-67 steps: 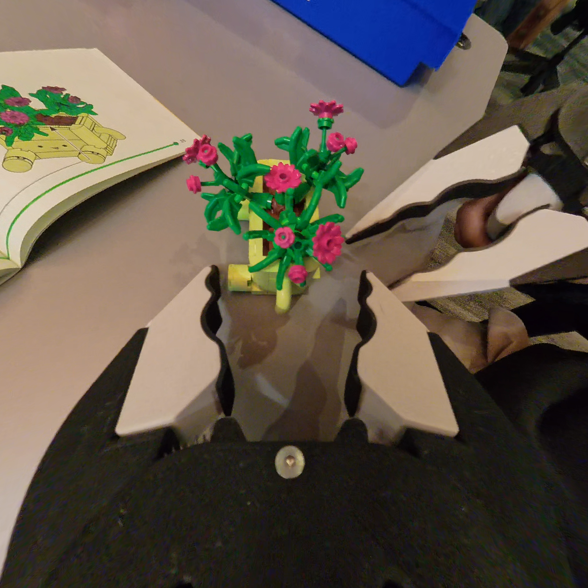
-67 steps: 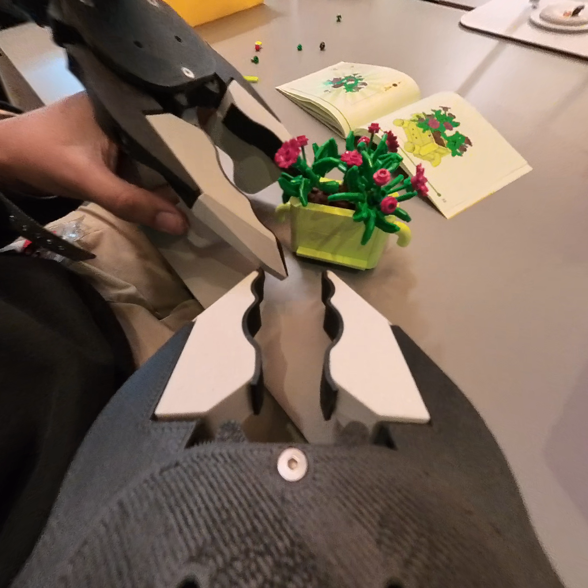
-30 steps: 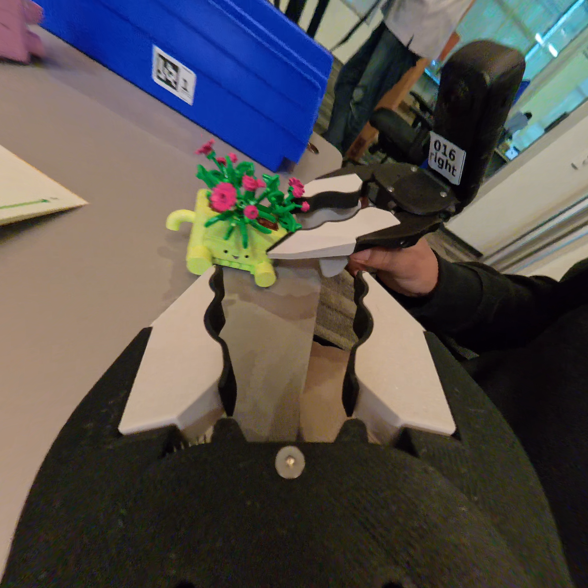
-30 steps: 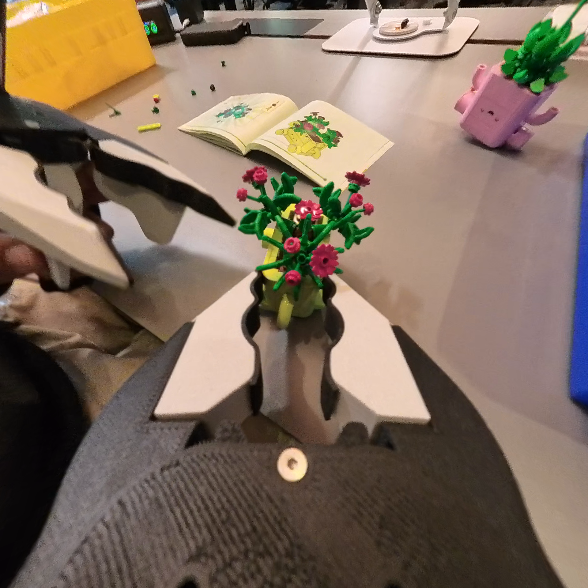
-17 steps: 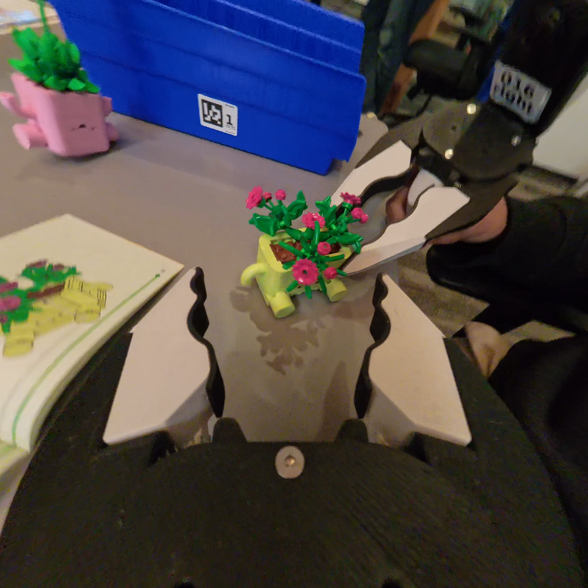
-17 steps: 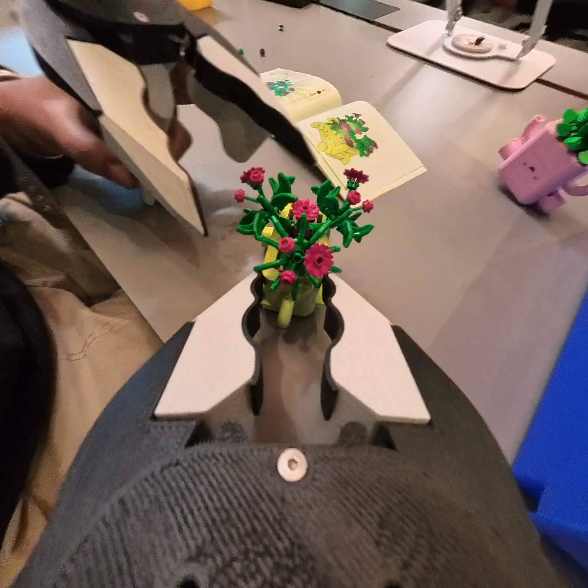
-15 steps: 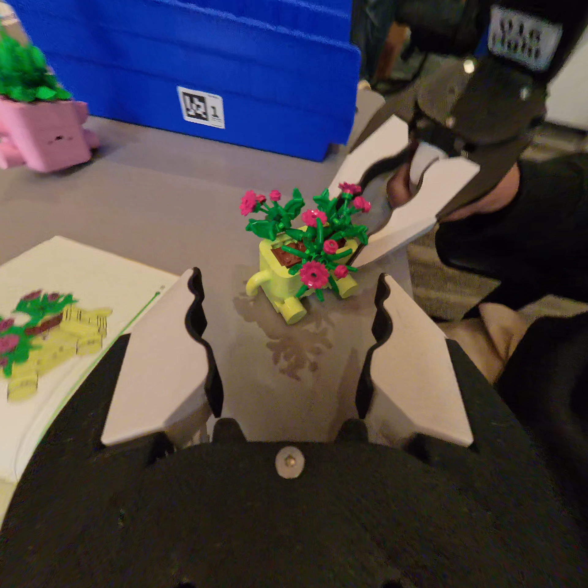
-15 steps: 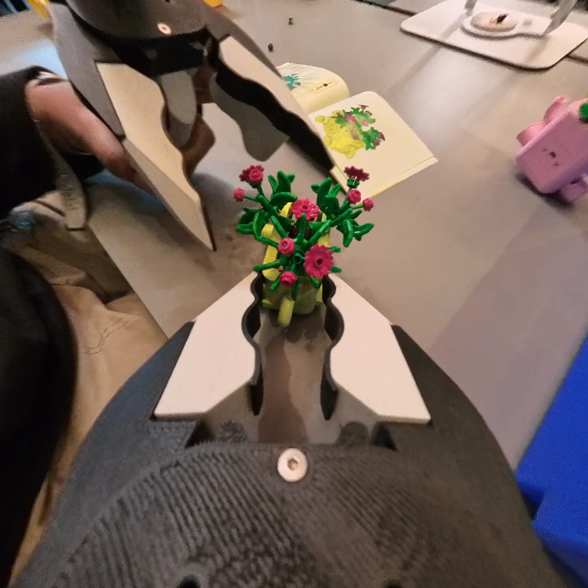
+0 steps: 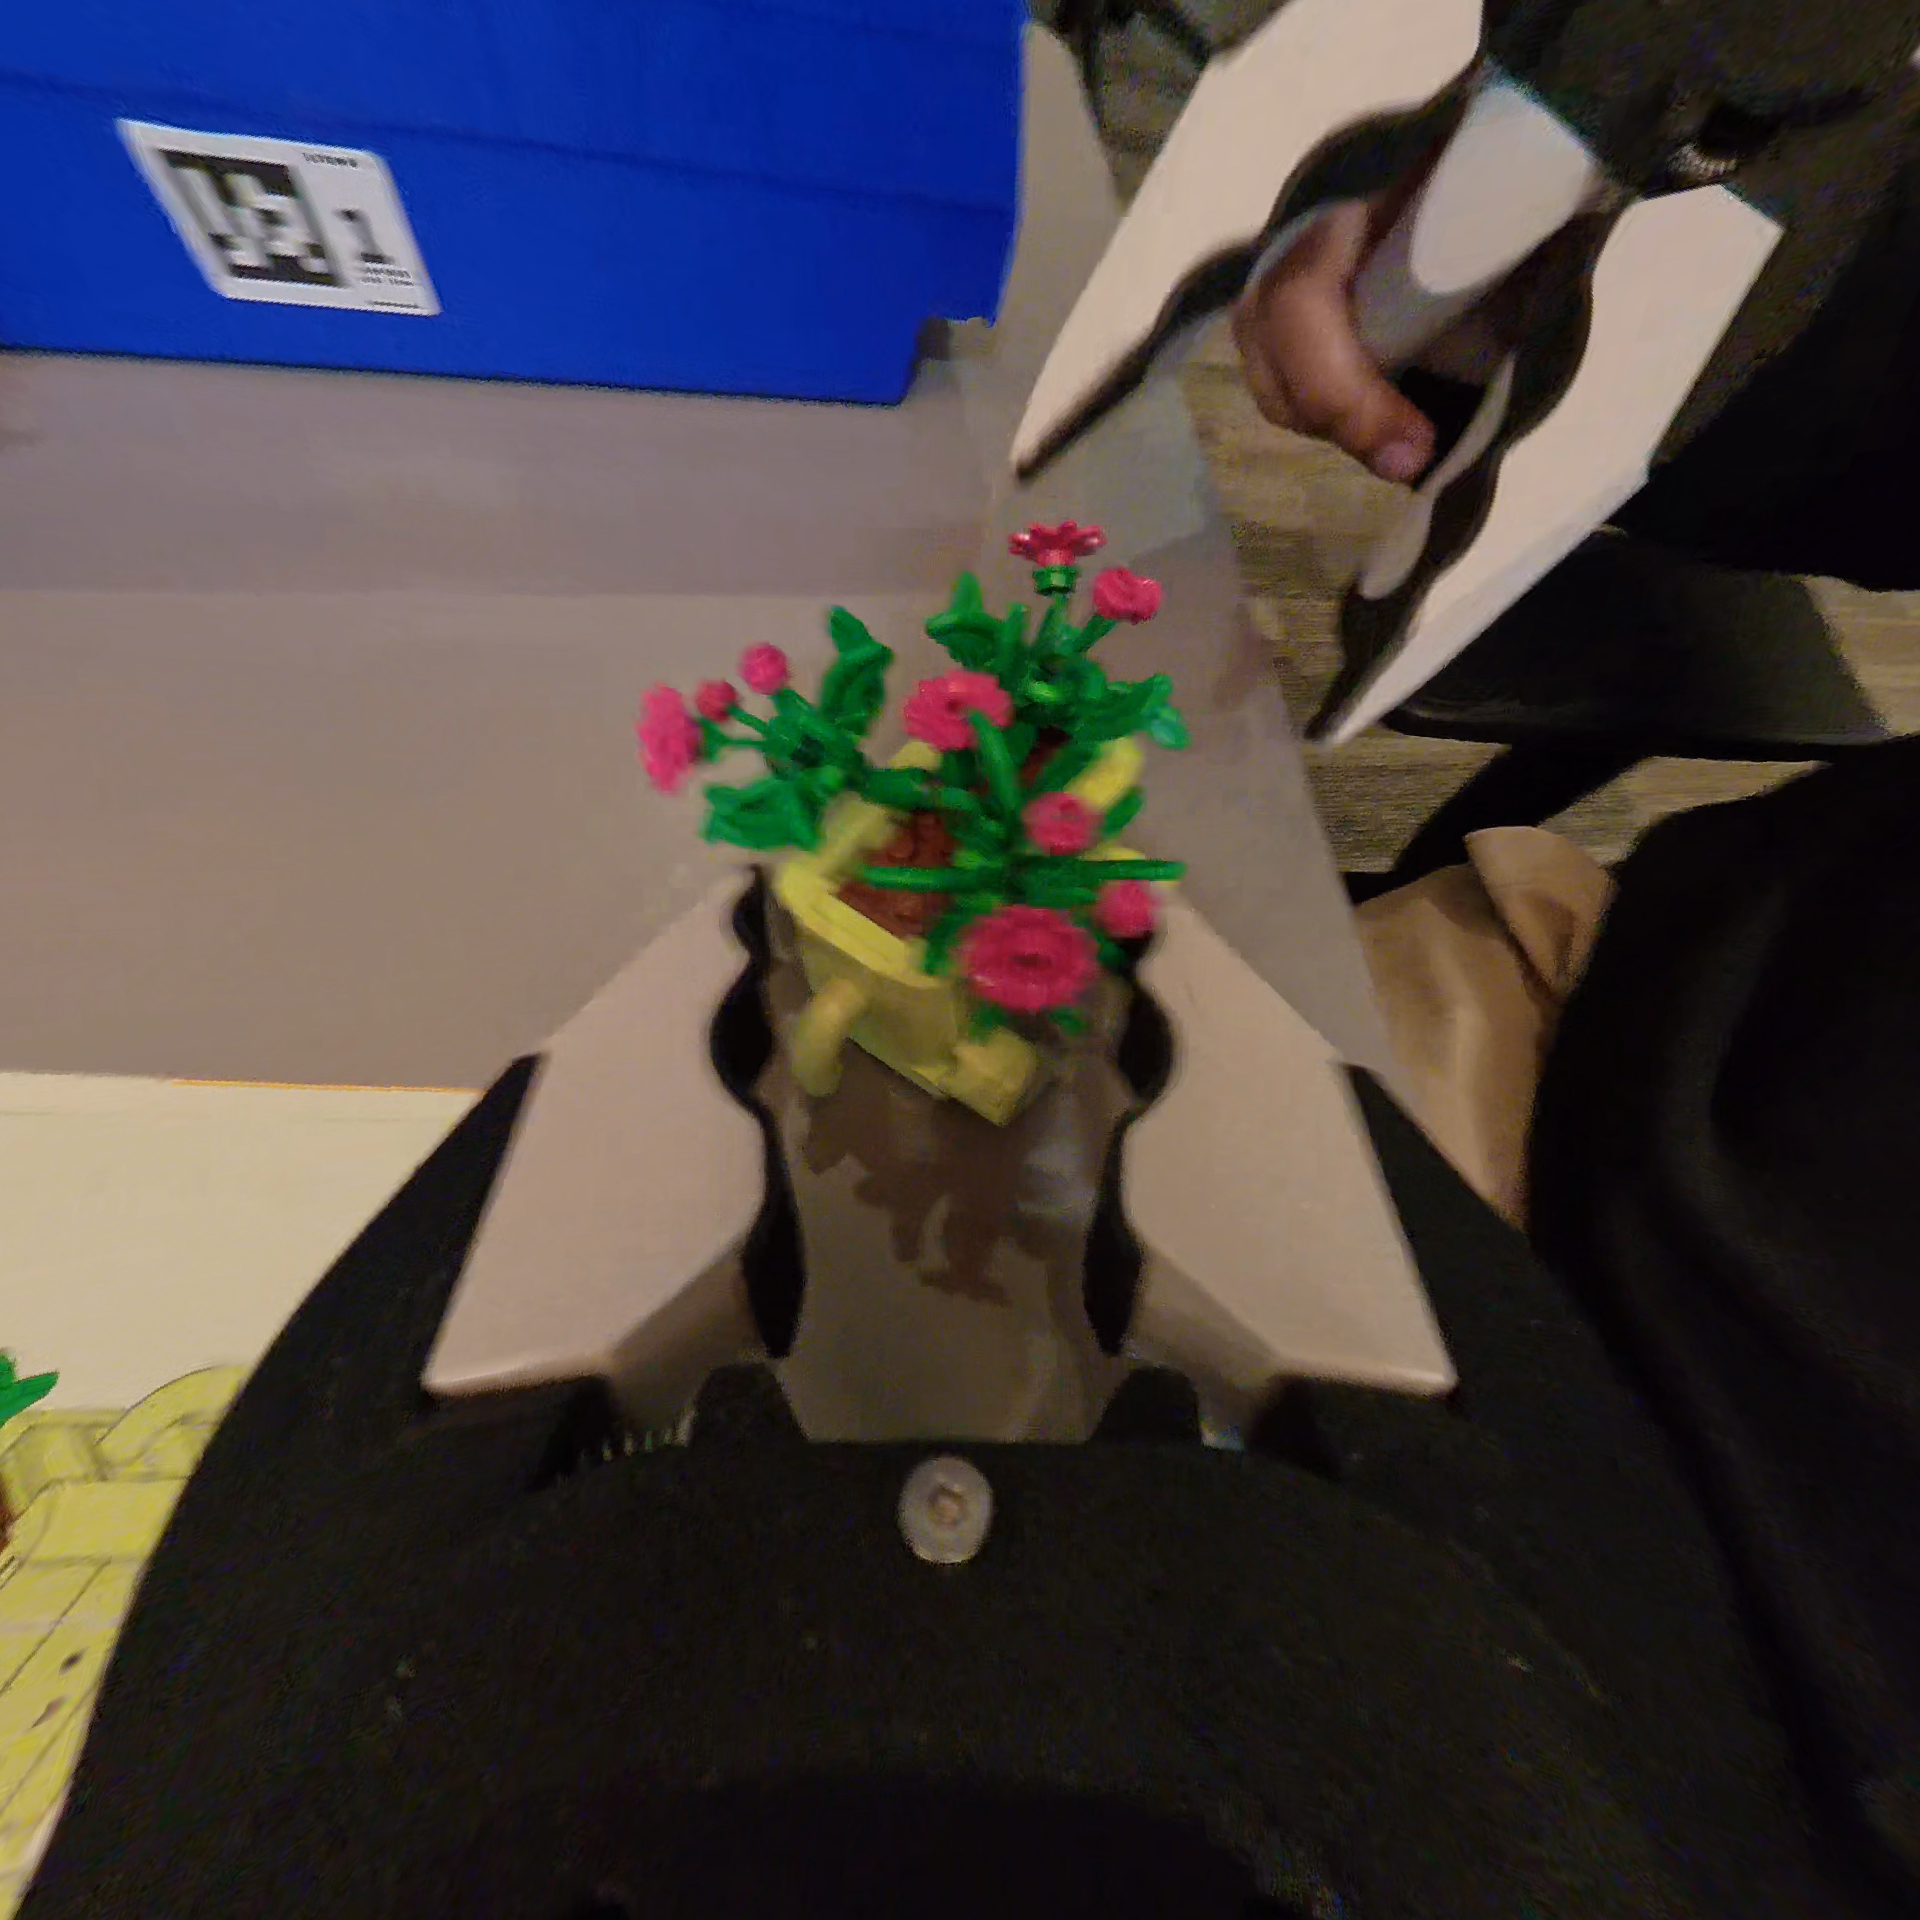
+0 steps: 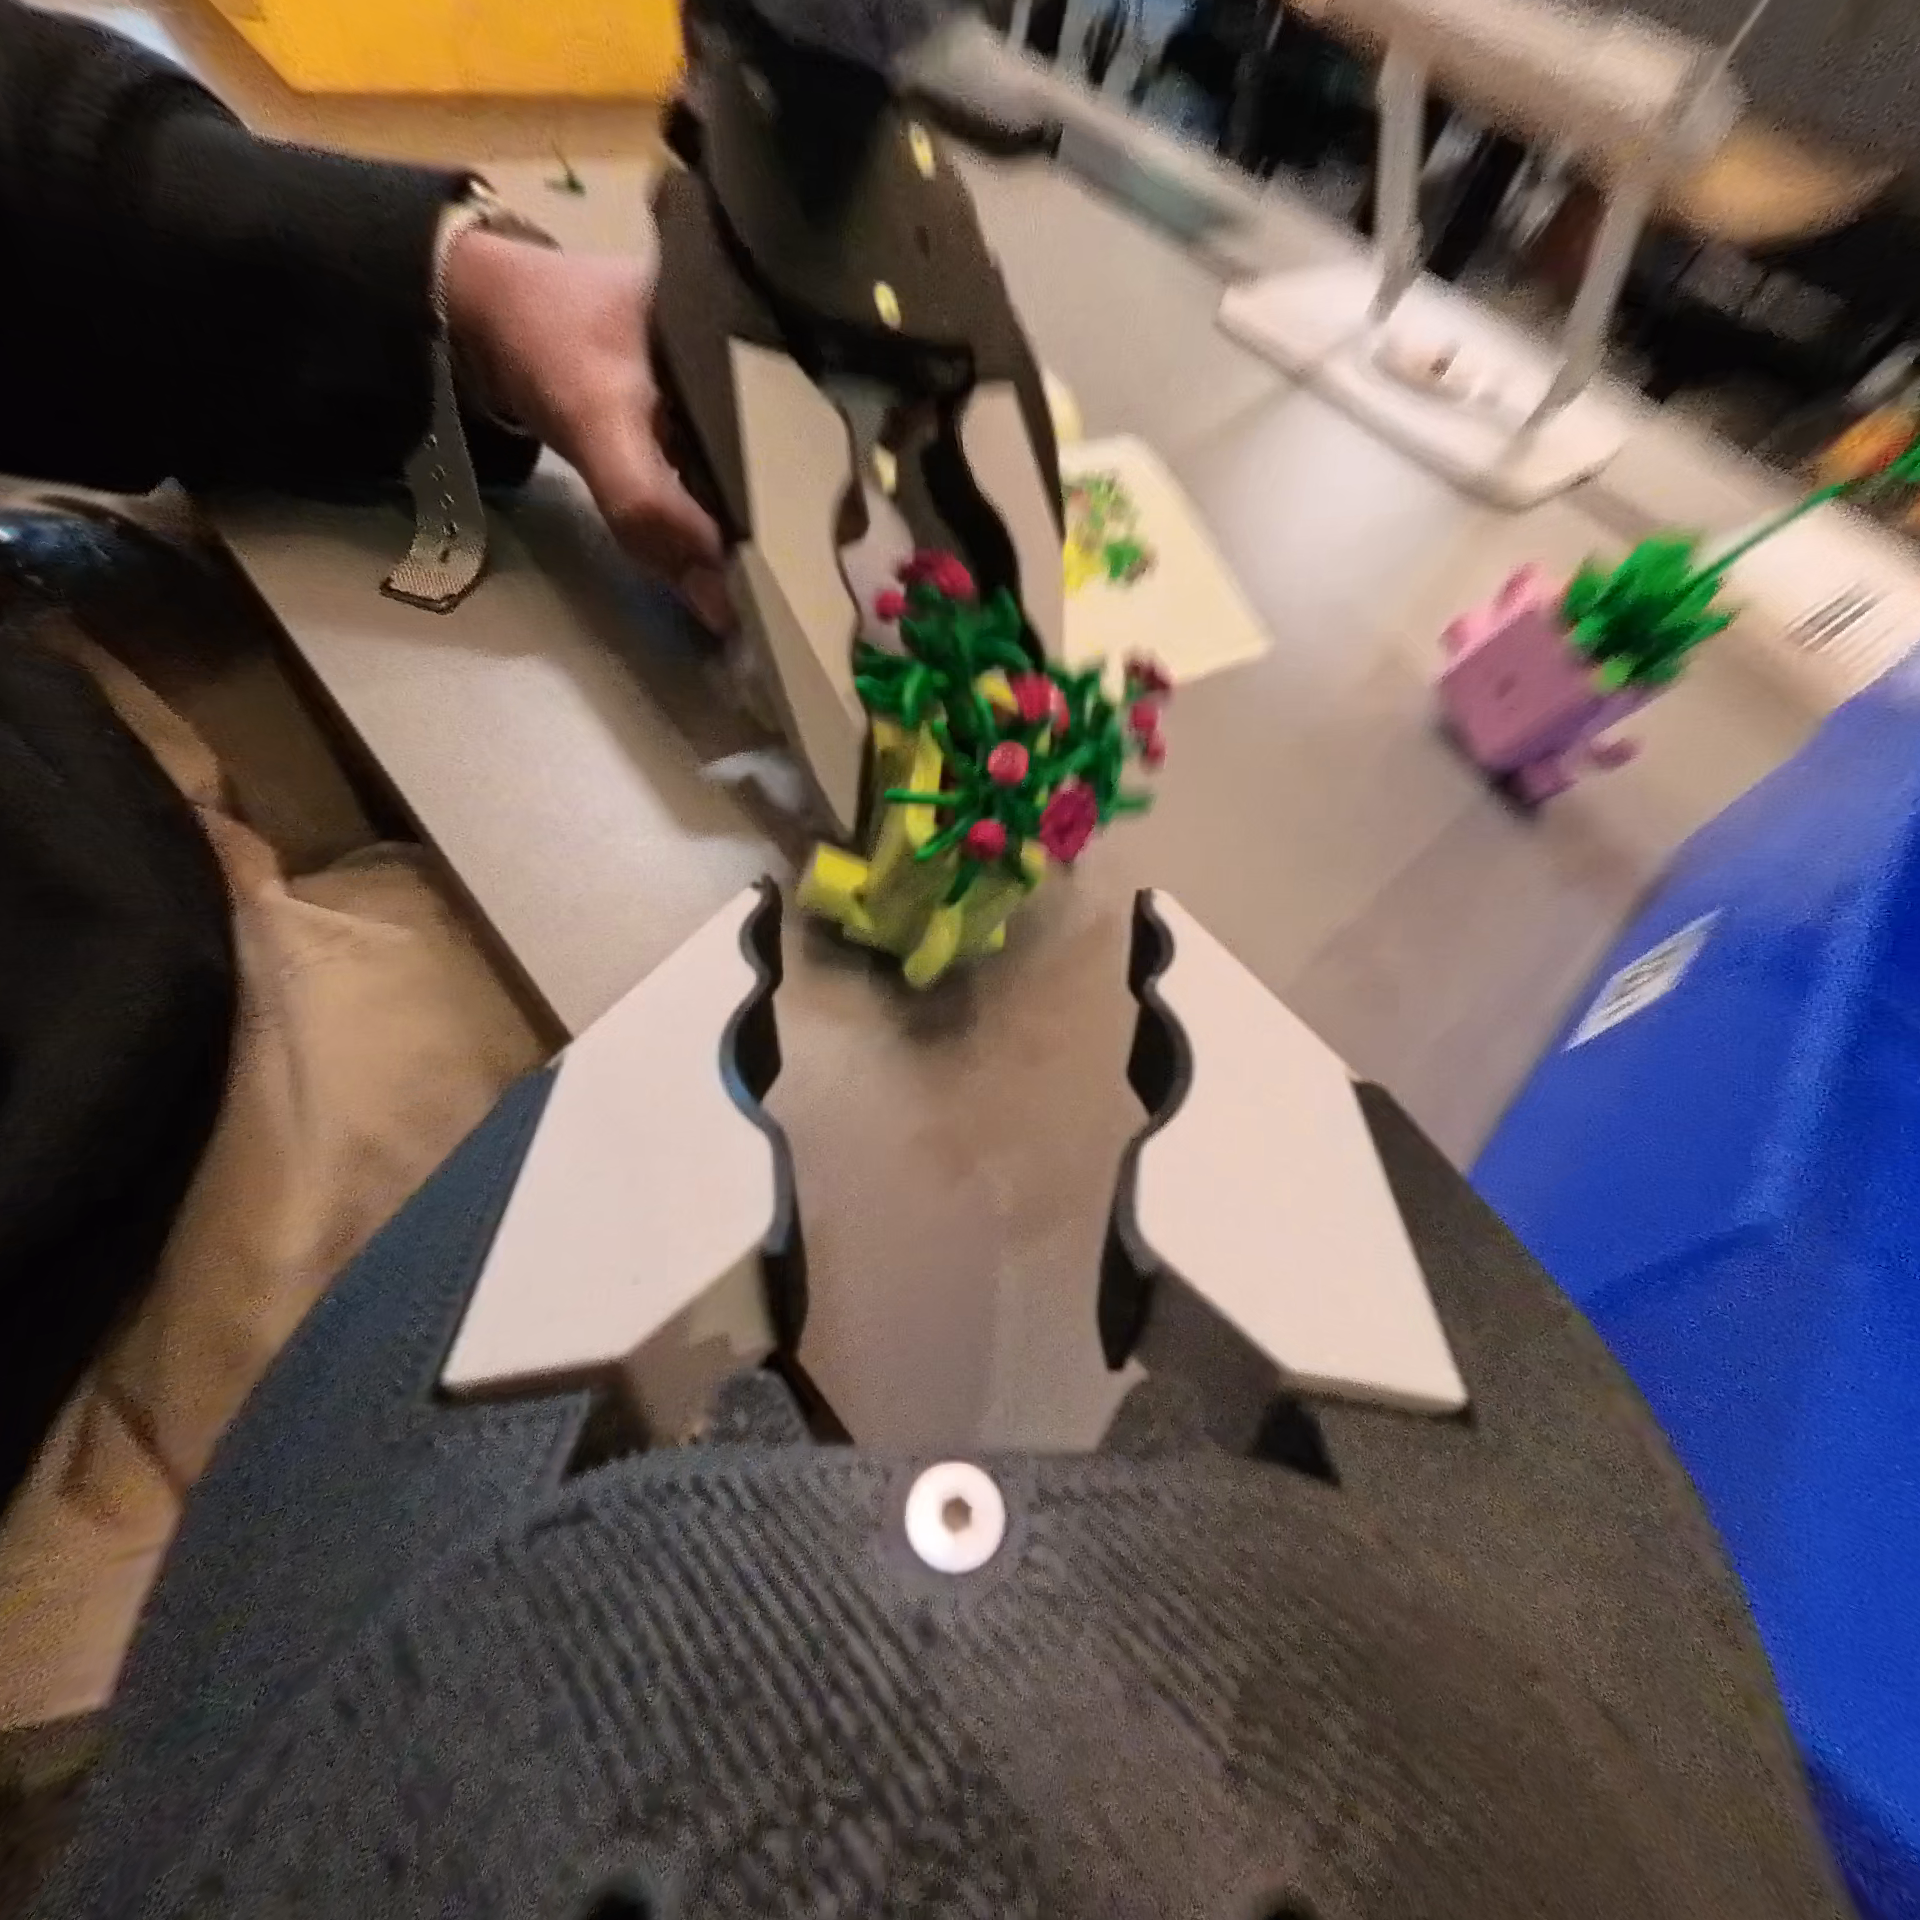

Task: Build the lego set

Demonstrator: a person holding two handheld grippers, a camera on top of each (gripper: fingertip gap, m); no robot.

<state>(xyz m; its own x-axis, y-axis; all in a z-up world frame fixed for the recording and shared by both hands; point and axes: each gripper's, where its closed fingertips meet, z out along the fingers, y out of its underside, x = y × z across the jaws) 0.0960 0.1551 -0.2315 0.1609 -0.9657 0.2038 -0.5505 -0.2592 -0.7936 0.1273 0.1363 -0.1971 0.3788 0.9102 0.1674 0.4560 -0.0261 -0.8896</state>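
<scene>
Two grippers face one small build: a yellow-green brick planter (image 9: 902,989) with a spray of green stems and pink flowers (image 9: 940,769), standing tilted near the desk (image 9: 312,790) edge. In the left wrist view the left gripper (image 9: 940,925) has its fingers apart on either side of the planter's body, close to it, though motion blur keeps me from telling whether they touch or bear on it. The right gripper (image 10: 951,914) hovers just short of the planter with its fingers well apart and nothing between them. Judging by its make, the planter is light, hard and smooth-sided, so it may slip or twist in a loose pinch; the blocky body looks the sound place to take hold, flat side against flat side, low down near the base. The curved side handle (image 9: 821,1034) and little feet seem likelier to pop off under a squeeze. The stems are thin and springy, the blossoms only pressed on, so a grip there could bend or shed them. An open instruction booklet (image 10: 1153,582) lies beyond, with a pink planter build (image 10: 1527,696) and a blue bin (image 9: 540,177) farther off.
</scene>
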